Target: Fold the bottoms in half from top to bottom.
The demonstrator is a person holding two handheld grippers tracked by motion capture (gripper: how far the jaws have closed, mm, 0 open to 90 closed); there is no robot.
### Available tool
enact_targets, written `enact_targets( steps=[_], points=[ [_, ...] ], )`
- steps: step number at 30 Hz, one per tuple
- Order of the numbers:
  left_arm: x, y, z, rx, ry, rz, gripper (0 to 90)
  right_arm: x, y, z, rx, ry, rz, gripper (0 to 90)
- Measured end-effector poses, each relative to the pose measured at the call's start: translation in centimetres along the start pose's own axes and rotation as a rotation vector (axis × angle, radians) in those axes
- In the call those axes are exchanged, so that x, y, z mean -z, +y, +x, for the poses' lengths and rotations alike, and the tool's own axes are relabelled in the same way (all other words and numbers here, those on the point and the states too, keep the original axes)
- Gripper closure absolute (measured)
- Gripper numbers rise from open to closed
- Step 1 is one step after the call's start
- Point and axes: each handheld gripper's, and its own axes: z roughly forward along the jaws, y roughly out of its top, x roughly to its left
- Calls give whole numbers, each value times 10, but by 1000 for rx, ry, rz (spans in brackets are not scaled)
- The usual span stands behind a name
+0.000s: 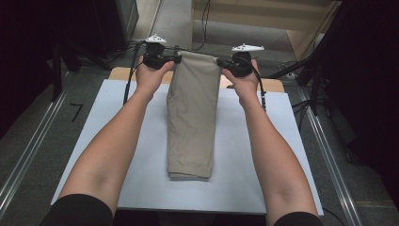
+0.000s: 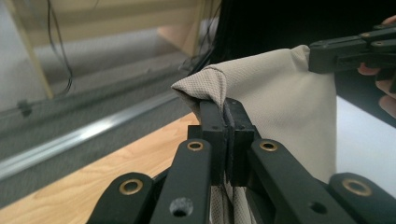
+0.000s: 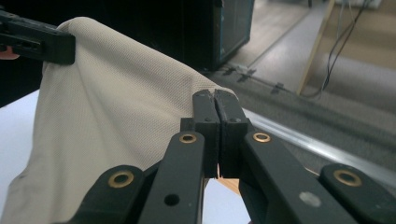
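Note:
A folded pair of beige trousers [image 1: 193,113] hangs from its far end, its near end still resting on the white board [image 1: 117,155]. My left gripper [image 1: 175,60] is shut on the far left corner of the trousers [image 2: 280,107], with cloth pinched between the pads [image 2: 227,122]. Over at the far right corner my right gripper [image 1: 220,62] is shut on the same cloth [image 3: 107,107], its jaws pressed together [image 3: 217,109]. Both hands hold the far edge stretched between them above the table. In each gripper view the other gripper appears clamped on the opposite corner.
The white board lies on a wooden table [image 1: 273,84] whose far edge shows behind the hands. Metal rails [image 1: 28,150] run along both sides on the grey floor. Dark equipment and stands [image 1: 70,47] sit at the back left and right, with cables [image 1: 204,23] trailing behind.

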Motion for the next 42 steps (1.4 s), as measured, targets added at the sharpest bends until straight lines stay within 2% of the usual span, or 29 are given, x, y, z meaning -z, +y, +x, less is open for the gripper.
enact_targets(
  steps=[4,7,10,15,20,25,27,29,33,35,37,38,39,40,42],
  points=[
    [20,-18,-14,-30,-28,-33,896,20,-10,18,42,25,-33,866],
    [35,-34,-26,-45,-52,-45,896,36,-26,33,70,43,-45,866],
    [50,-50,-42,-71,-71,-50,896,52,-43,47,78,66,-60,866],
    [69,-76,-67,-111,-95,-43,895,77,-71,69,112,80,-68,866],
    [86,-108,-92,-126,-128,-30,895,100,-103,88,118,111,-70,866],
    [106,-144,-120,-169,-156,-1,894,123,-138,107,115,151,-75,865],
    [112,-157,-128,-176,-157,8,893,131,-154,116,104,167,-68,864],
    [117,-173,-137,-175,-163,26,893,138,-169,124,118,168,-52,864],
    [127,-202,-151,-160,-188,53,893,147,-195,136,126,187,-20,864],
    [131,-211,-156,-149,-205,77,893,151,-204,142,125,196,0,862],
    [135,-220,-164,-182,-214,107,890,156,-213,150,141,211,19,856],
    [138,-225,-167,-177,-241,111,884,158,-216,153,143,227,41,845],
    [141,-229,-169,-172,-264,114,858,162,-219,157,158,247,59,823],
    [144,-231,-172,-179,-280,110,784,167,-222,160,171,269,69,779],
    [150,-229,-176,-175,-296,111,542,178,-223,162,166,321,66,656]
  ],
)
